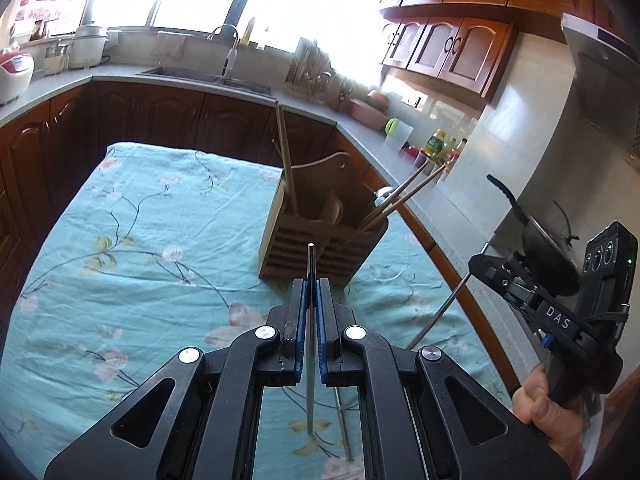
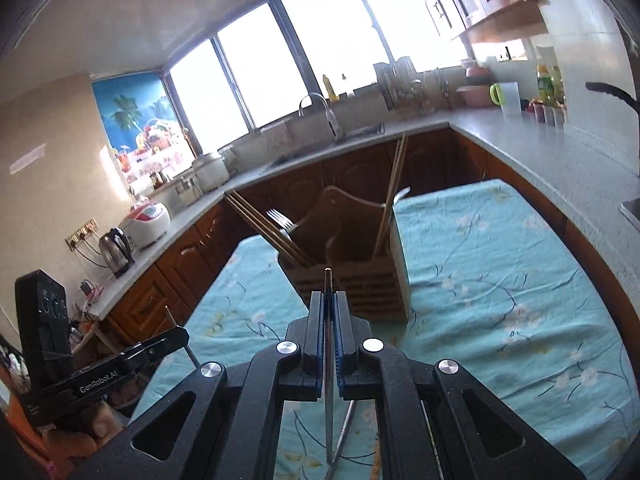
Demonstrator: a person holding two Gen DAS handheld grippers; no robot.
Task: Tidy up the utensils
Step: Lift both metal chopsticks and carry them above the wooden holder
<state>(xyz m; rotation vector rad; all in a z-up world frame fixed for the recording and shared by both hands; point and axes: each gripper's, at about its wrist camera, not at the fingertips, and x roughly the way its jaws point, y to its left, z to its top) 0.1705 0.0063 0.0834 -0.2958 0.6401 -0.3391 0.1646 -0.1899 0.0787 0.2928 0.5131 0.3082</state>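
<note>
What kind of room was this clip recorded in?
A home kitchen, most likely: a sink with faucet under the windows, wooden cabinets above a grey countertop, and a kettle beside a rice cooker.

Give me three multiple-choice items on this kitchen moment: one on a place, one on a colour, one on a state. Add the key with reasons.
1. Where does the utensil holder stand?
A. in the sink
B. on the cloth-covered table
C. on a shelf

2. What colour is the tablecloth?
A. turquoise with flowers
B. plain red
C. white

3. What is the left gripper doing?
A. open, empty
B. shut on a spoon
C. shut on a metal chopstick

Key: B, the holder sits on the cloth; A, the cloth is turquoise with pale blossoms; C, a thin metal stick sticks out from between the closed blue pads.
</note>
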